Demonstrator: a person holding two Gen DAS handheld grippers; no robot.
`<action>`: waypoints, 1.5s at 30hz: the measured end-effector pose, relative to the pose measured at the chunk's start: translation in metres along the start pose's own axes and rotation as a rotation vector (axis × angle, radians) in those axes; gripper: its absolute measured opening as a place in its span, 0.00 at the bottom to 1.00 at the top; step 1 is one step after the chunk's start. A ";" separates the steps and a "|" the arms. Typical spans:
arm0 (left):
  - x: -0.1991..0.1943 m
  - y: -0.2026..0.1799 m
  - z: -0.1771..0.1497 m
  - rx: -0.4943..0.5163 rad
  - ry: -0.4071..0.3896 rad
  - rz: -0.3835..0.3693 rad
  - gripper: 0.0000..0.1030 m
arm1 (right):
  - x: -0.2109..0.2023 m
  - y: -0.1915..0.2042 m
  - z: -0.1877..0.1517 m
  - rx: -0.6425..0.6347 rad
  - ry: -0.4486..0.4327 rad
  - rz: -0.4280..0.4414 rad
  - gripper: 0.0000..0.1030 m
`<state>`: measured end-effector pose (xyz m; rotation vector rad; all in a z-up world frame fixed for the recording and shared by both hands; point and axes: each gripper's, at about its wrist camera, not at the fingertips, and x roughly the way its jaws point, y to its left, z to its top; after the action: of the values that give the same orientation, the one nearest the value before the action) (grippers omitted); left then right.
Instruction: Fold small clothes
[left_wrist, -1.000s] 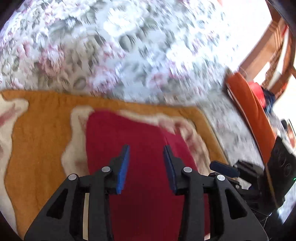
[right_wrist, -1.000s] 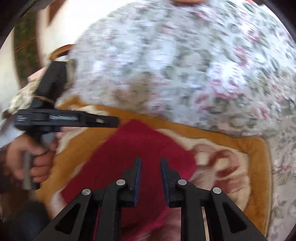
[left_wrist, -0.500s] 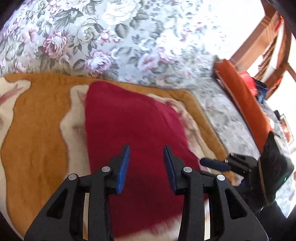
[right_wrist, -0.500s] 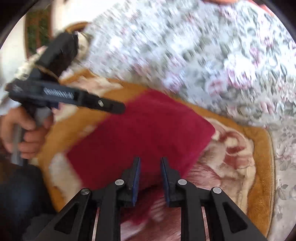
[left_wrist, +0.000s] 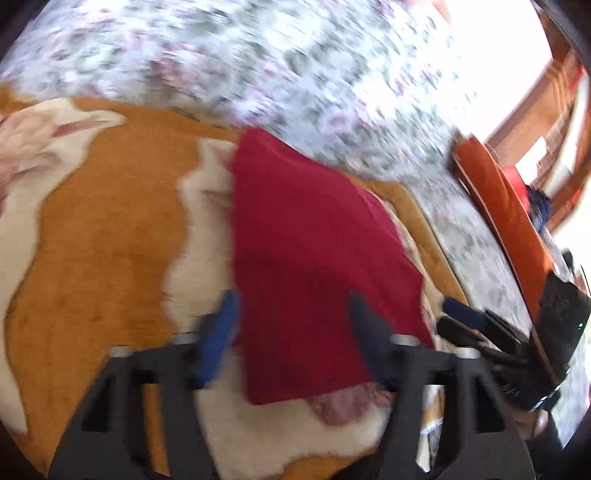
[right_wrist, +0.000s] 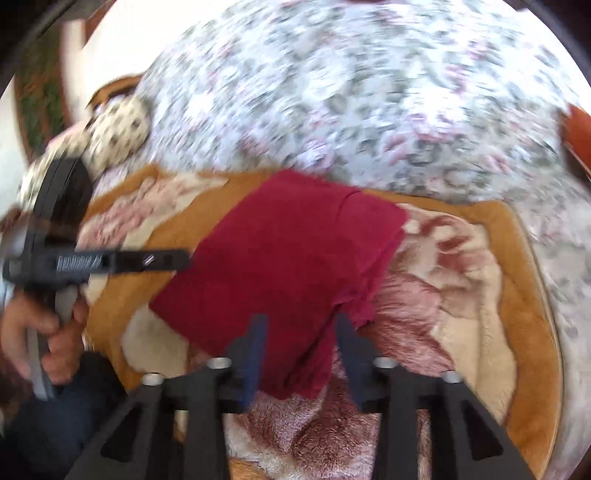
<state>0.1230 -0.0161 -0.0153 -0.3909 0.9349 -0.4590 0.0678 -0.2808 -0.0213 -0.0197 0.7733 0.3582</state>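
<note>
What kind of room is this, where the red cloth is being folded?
Probably a bedroom or living room at home. The red cloth lies on a plush orange blanket spread over a flowery bedspread, and a wooden chair stands at the edge.

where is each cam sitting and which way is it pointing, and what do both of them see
Left wrist: sits on the left gripper, looking forward and down over the red cloth; its opening jaws stand clear, right gripper at right edge.
Right wrist: sits on the right gripper, looking down at the cloth's corner; jaws opening, hand holding the left gripper at left.
Shared: red cloth, orange blanket, floral cover.
</note>
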 end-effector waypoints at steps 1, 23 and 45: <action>0.000 0.006 0.000 -0.032 -0.010 -0.007 0.73 | 0.000 -0.006 0.003 0.044 -0.007 -0.008 0.47; 0.073 0.027 0.037 -0.102 0.055 -0.115 0.65 | 0.099 -0.108 0.013 0.643 0.025 0.434 0.47; -0.008 0.068 0.091 0.006 -0.132 0.009 0.39 | 0.111 -0.019 0.094 0.505 -0.071 0.453 0.27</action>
<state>0.2089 0.0565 0.0045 -0.4068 0.8069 -0.4221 0.2110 -0.2502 -0.0321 0.6476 0.7768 0.5796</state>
